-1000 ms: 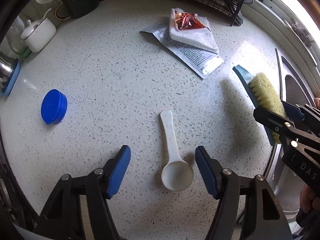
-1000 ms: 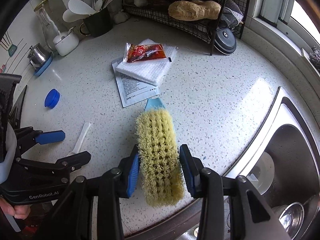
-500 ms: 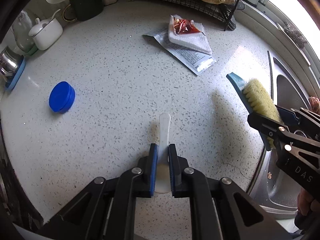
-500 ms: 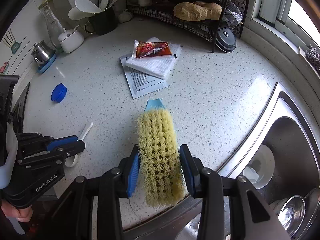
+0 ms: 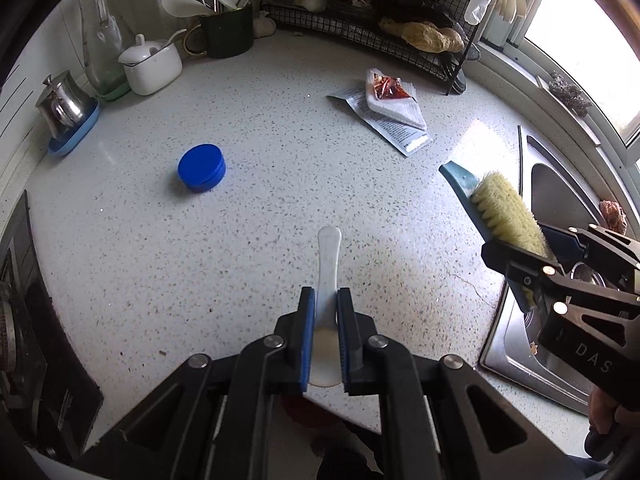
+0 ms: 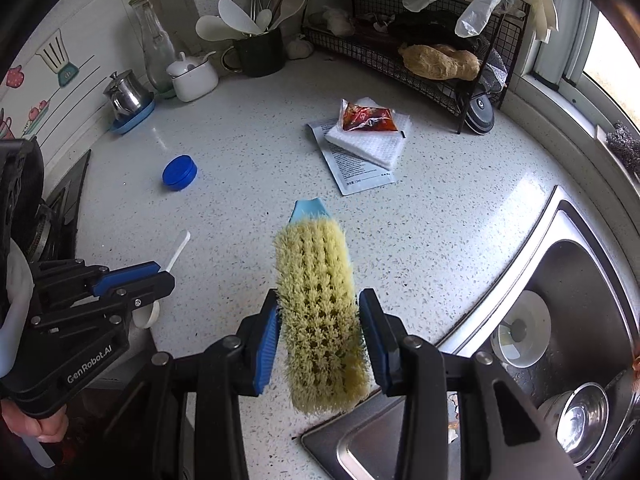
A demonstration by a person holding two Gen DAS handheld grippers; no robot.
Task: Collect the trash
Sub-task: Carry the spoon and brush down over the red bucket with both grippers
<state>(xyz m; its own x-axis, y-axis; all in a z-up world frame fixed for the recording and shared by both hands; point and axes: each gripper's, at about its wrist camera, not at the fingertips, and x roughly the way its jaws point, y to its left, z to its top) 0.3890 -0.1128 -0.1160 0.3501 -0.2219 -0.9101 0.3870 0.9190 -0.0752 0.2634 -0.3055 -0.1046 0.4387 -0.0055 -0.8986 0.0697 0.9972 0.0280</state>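
Left wrist view: the left tongs point(image 5: 323, 330) are pinching a white plastic scoop point(image 5: 328, 300), their blue pads pressed on its neck just above the bowl, with the handle sticking out ahead over the speckled desk point(image 5: 280, 184). The jaws closed down within the last second and now grip the scoop firmly. A blue lid point(image 5: 201, 168) lies well apart to the left. Farther back, a red sauce packet point(image 5: 386, 87) sits on a folded white cloth point(image 5: 400, 106), which rests on a printed leaflet point(image 5: 394, 130). At the right edge the right tongs point(image 5: 560, 260) hold a yellow-bristled brush point(image 5: 504, 212) with a light blue back, near the steel sink point(image 5: 552, 184).

Right wrist view: the right tongs point(image 6: 319, 332) are clamped on the brush point(image 6: 320, 304), one pad on each side of its bristle block, bristles facing the camera and the blue tip pointing forward above the desk point(image 6: 440, 240). At the left the left tongs point(image 6: 156, 274) grip the scoop point(image 6: 178, 248), whose handle pokes up and forward and whose bowl shows below the jaws. The lid point(image 6: 179, 172) lies beyond them. The packet point(image 6: 368, 114), cloth point(image 6: 372, 142) and leaflet point(image 6: 352, 170) are stacked in the middle distance. The sink point(image 6: 560, 300) at the right holds a white bowl point(image 6: 520, 334) and a steel bowl point(image 6: 580, 420).
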